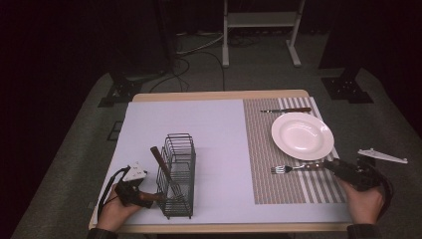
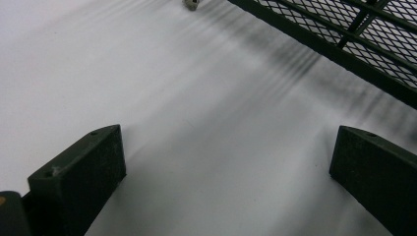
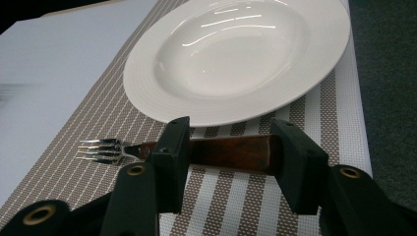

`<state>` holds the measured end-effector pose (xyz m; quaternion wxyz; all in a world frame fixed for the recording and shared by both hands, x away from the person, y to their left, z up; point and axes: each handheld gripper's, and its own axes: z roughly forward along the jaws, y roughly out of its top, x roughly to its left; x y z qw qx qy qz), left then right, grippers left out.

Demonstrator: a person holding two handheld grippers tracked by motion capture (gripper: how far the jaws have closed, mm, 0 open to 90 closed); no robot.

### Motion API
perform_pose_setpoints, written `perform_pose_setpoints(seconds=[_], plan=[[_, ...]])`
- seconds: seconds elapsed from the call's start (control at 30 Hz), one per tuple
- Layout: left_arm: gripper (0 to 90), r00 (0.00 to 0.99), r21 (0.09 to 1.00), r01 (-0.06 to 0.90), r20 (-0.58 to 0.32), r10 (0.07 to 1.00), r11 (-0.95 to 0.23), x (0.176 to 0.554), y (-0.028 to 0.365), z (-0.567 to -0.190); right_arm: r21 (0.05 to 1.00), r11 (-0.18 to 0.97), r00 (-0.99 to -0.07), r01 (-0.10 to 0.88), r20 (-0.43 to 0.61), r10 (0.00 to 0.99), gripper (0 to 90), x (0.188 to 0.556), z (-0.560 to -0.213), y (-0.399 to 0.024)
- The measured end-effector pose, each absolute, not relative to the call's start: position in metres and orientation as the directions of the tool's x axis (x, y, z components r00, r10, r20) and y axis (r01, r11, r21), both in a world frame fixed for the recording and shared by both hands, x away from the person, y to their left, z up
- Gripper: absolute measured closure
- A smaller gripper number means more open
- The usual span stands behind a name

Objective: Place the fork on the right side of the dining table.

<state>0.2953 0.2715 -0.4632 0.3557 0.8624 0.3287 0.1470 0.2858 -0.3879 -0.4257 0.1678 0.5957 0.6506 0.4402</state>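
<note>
A fork [image 1: 293,168] with a wooden handle lies on the striped placemat [image 1: 268,149], just in front of the white plate [image 1: 302,135]. My right gripper [image 1: 332,165] sits at the handle end. In the right gripper view the fork [image 3: 206,150] lies flat on the mat with its handle across the gap of my right gripper [image 3: 231,127], and the pads stand apart, not pressing it. The plate [image 3: 236,54] is just beyond. My left gripper [image 1: 148,196] rests low at the near left beside the black wire basket [image 1: 177,174]. Its own view shows the left gripper [image 2: 226,142] wide open over bare white mat.
A wooden-handled utensil [image 1: 160,162] leans in the wire basket, whose mesh side [image 2: 344,34] is close to the left jaws. A knife [image 1: 286,110] lies on the placemat beyond the plate. The white mat [image 1: 214,129] covers the table's left and middle.
</note>
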Motion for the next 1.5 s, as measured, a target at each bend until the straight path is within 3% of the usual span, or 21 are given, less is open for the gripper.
perform_pose_setpoints(seconds=[1.1, 1.5], plan=[[0.0, 0.741, 0.710, 0.463, 0.019, 0.672, -0.531, 0.295, 0.272, -0.463, 0.690, -0.045, -0.179, 0.722, 0.249, 0.952, 34.2, 0.301, -0.445, -0.383], [0.0, 0.741, 0.710, 0.463, 0.019, 0.672, -0.530, 0.295, 0.272, -0.463, 0.675, -0.010, -0.175, 0.738, 0.207, 0.963, 34.1, 0.304, -0.449, -0.379]])
